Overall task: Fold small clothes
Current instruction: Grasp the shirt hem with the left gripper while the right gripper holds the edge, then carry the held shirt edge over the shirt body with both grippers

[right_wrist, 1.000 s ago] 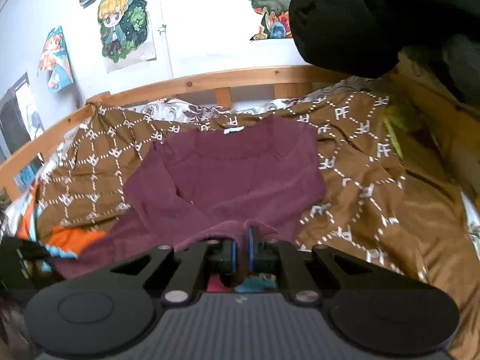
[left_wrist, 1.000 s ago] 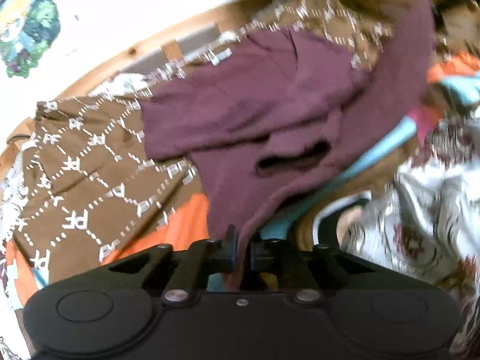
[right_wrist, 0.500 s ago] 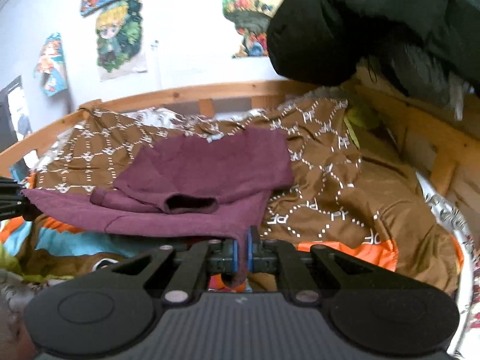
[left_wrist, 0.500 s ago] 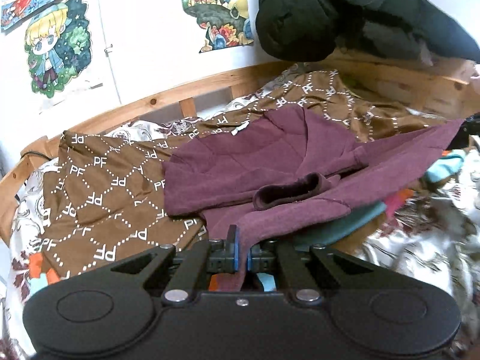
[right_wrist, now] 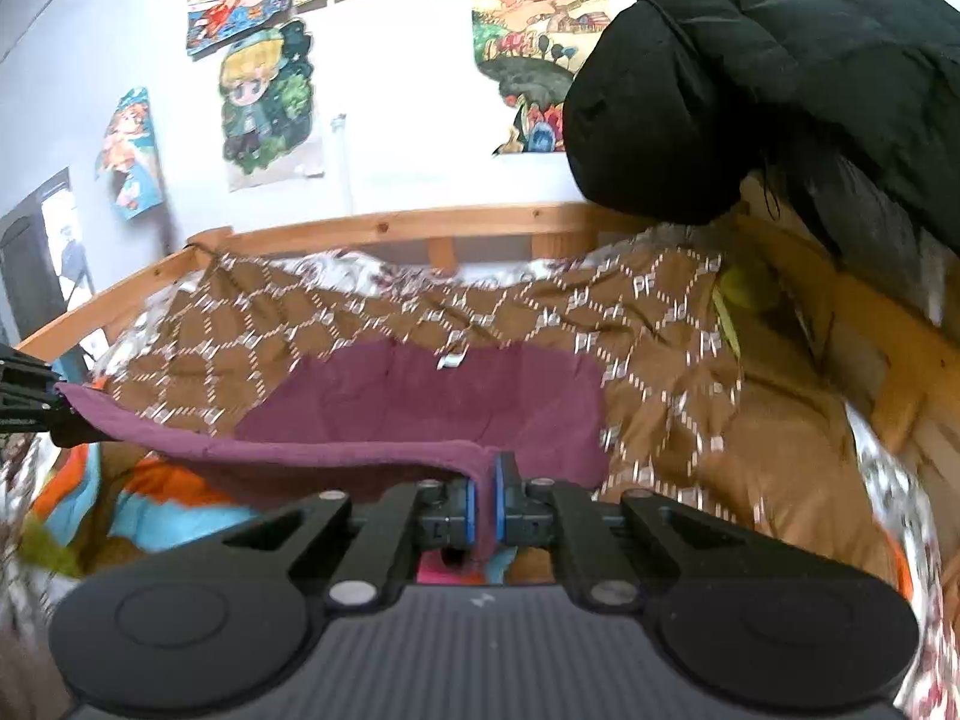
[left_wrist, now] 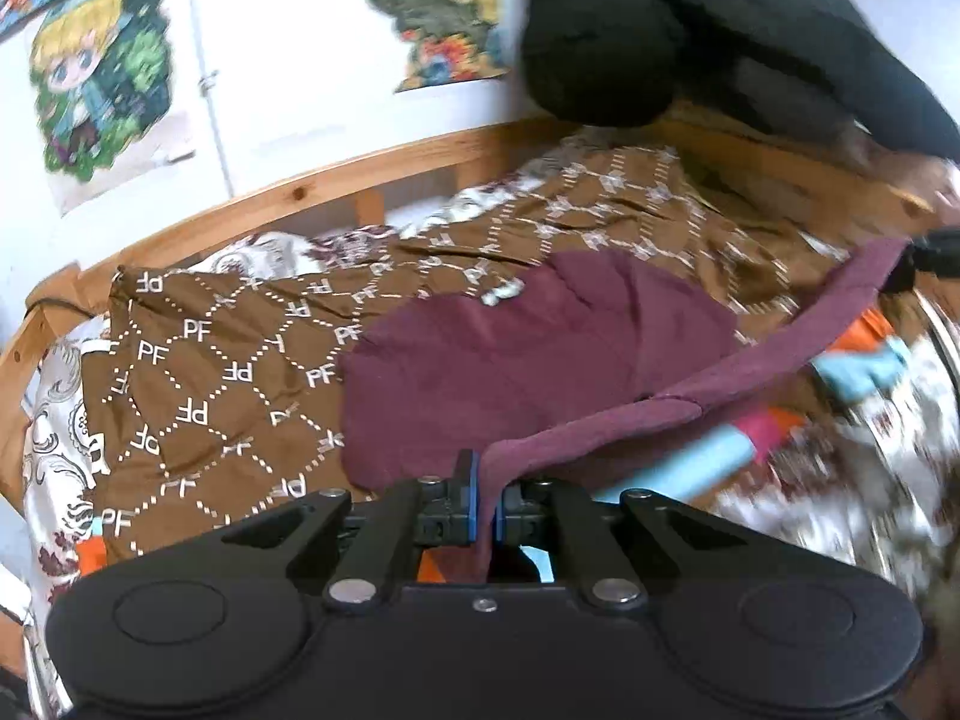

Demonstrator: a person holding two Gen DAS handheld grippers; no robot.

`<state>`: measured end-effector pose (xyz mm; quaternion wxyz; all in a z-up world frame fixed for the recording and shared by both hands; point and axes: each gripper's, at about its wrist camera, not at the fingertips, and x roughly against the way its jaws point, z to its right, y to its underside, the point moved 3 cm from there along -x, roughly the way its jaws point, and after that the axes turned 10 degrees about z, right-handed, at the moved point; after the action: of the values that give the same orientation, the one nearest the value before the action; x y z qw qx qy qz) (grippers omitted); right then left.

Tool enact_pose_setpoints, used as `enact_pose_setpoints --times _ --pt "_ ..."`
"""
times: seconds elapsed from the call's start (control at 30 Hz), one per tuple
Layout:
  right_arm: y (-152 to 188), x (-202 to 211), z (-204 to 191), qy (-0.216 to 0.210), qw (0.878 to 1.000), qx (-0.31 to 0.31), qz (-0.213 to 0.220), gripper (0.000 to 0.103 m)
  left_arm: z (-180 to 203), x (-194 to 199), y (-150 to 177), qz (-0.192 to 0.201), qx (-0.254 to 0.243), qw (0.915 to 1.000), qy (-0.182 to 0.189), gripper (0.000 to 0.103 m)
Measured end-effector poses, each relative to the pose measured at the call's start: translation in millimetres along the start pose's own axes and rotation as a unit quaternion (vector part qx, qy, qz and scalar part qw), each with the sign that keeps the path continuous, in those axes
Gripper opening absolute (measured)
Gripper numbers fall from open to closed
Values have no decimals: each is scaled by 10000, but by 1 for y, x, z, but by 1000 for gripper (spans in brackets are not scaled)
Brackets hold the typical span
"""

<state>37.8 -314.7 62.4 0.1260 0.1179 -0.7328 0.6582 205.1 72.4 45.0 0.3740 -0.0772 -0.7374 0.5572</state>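
**Maroon top stretched between two grippers over a patterned bed**

Maroon knit fills the middle of both wrist views as a small top (left_wrist: 540,354) is held by its near hem above a bed. The left gripper (left_wrist: 485,504) has its jaws clamped on one corner of the hem, low in the centre of its frame; the right gripper (right_wrist: 485,504) has its jaws pressed together on the opposite corner. The hem runs taut between them as a narrow raised band, while the far part of the garment lies flat on a brown bedspread (left_wrist: 228,384) in the centre of the picture. In the right wrist view, the other gripper appears as a dark shape at the left edge.

The step in hand looks like a lengthwise fold, carrying the near hem towards the neckline. To do it well, both corners should travel together at an even height, keeping the edge straight and lightly tensioned, then be set down squarely over the far edge before the jaws let go. Uneven speed would likely skew the fold; the soft knit may sag in the middle if tension drops.

The bedspread carries a repeated white "PF" monogram inside a dotted diamond lattice. A small pale label (right_wrist: 450,360) shows at the top's neckline; its writing is too small to read. Cartoon posters (right_wrist: 264,102) hang on the wall, upper left.
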Motion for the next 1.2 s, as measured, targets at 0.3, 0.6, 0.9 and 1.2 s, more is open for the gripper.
enact_pose_setpoints --times 0.3,0.6,0.9,1.2 --pt "-43 -121 25 208 9990 375 118 6 -49 -116 -77 -587 435 9954 -623 6" --pt "-38 -244 59 349 9990 -47 -293 7 -84 -236 -85 -992 578 9908 -716 6" --pt "-5 -319 75 464 9965 -129 -686 8 -104 -308 -56 -1307 814 9863 -594 7" --pt "12 -352 86 638 9947 -273 -760 18 -120 -345 -42 -1317 1208 9819 -631 20"
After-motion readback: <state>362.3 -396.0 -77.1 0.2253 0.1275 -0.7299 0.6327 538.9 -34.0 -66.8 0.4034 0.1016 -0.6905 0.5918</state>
